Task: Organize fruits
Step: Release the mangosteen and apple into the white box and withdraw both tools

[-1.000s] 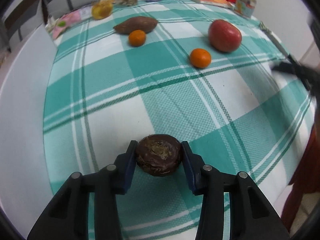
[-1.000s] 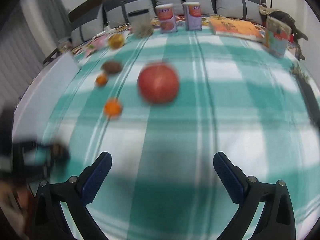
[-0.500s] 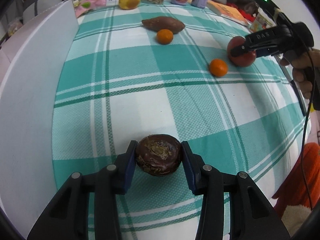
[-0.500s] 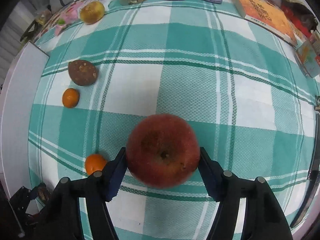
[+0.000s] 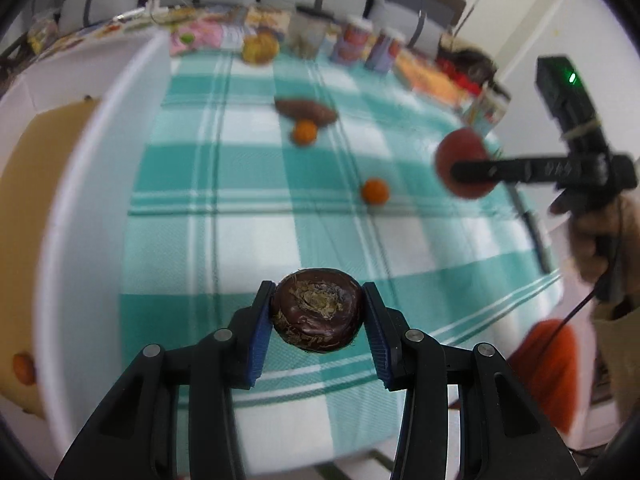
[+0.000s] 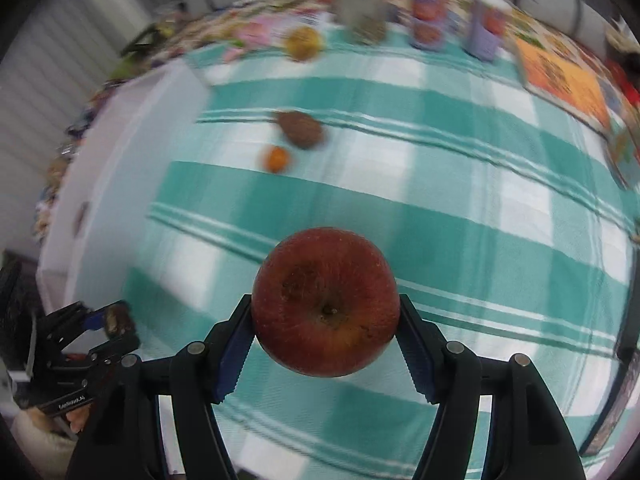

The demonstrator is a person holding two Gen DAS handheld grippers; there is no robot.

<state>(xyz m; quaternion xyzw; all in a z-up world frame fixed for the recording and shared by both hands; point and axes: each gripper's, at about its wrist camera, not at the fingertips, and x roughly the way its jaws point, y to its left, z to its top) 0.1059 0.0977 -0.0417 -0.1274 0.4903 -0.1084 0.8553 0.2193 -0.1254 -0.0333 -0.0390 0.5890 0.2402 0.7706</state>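
My left gripper (image 5: 318,320) is shut on a dark brown round fruit (image 5: 318,312), held above the near edge of the checked cloth. My right gripper (image 6: 326,322) is shut on a red apple (image 6: 326,300), lifted above the cloth; the apple also shows in the left wrist view (image 5: 460,168). Two small oranges (image 5: 375,191) (image 5: 305,133) and a sweet potato (image 5: 306,111) lie on the cloth. A yellow fruit (image 5: 260,49) sits at the far edge. The left gripper shows in the right wrist view (image 6: 108,322).
A white box (image 5: 80,216) stands left of the cloth, with an orange (image 5: 23,368) inside it. A jar (image 6: 362,8), two cans (image 6: 428,16), books (image 6: 560,76) and packets line the far edge. A red object (image 5: 548,368) sits below the table's right side.
My right gripper has lifted the apple off the cloth. My left gripper has risen and swung left with the brown fruit, bringing the white box's inside into view.
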